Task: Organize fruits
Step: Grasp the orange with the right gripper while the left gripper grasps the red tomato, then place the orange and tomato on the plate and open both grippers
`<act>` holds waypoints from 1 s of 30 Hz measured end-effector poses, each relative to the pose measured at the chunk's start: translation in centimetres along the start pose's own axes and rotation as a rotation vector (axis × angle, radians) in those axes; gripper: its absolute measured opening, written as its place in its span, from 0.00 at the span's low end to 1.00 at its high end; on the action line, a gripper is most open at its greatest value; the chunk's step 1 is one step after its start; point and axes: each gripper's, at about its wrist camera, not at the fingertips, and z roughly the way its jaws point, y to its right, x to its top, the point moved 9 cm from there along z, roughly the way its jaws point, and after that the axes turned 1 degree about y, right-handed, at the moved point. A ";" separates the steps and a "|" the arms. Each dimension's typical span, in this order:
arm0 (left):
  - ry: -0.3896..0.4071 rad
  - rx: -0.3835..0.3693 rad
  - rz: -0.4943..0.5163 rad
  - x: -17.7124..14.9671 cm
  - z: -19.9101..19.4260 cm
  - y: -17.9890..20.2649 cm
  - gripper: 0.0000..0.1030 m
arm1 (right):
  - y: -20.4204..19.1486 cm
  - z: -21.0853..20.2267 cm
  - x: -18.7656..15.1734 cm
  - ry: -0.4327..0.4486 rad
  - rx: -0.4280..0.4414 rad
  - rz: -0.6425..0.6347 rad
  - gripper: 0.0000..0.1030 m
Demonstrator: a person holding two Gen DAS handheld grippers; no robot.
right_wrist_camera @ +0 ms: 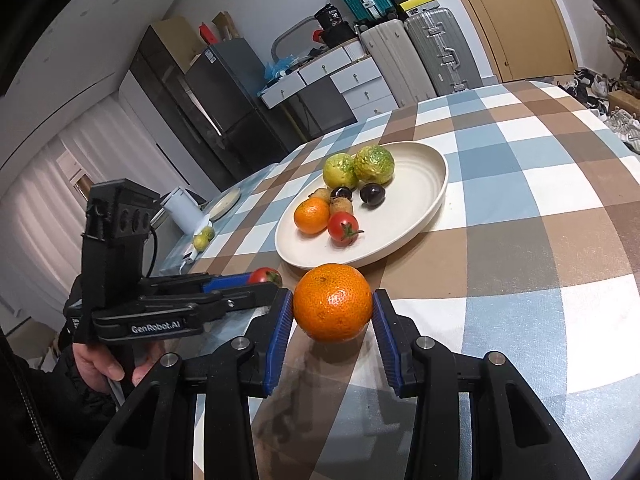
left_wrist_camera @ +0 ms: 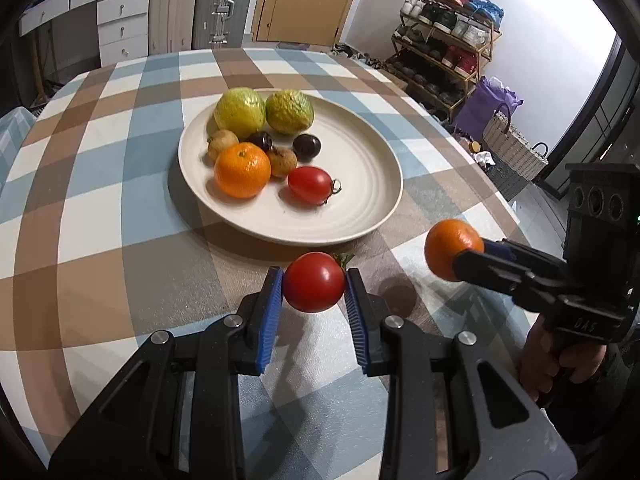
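Both clamped: left tool [left_wrist_camera: 314, 286] grips tomato [left_wrist_camera: 314, 282] (airborne), right tool [right_wrist_camera: 333, 310] orange [right_wrist_camera: 333, 308].

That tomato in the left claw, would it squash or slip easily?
The tomato looks glossy and round, so it could slip between the left gripper pads. Its thin skin probably bruises under hard squeezing. Set down, it would likely roll.
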 end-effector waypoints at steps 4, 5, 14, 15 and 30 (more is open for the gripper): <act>0.020 -0.011 0.002 0.6 -0.6 0.0 0.27 | -0.3 0.0 0.2 -0.004 -0.008 -0.011 0.40; 0.026 -0.014 0.002 0.8 -0.8 -0.1 0.27 | -0.3 0.0 0.3 -0.002 -0.009 -0.012 0.40; 0.072 -0.030 -0.003 3.6 -1.1 -0.6 0.27 | -0.9 0.4 2.9 0.015 -0.031 -0.056 0.40; 0.077 -0.029 -0.004 3.8 -1.0 -0.7 0.27 | -0.9 0.5 3.2 0.016 -0.032 -0.061 0.40; 0.064 -0.086 -0.027 5.4 2.7 -1.7 0.27 | 0.7 5.4 7.3 -0.008 -0.068 -0.080 0.40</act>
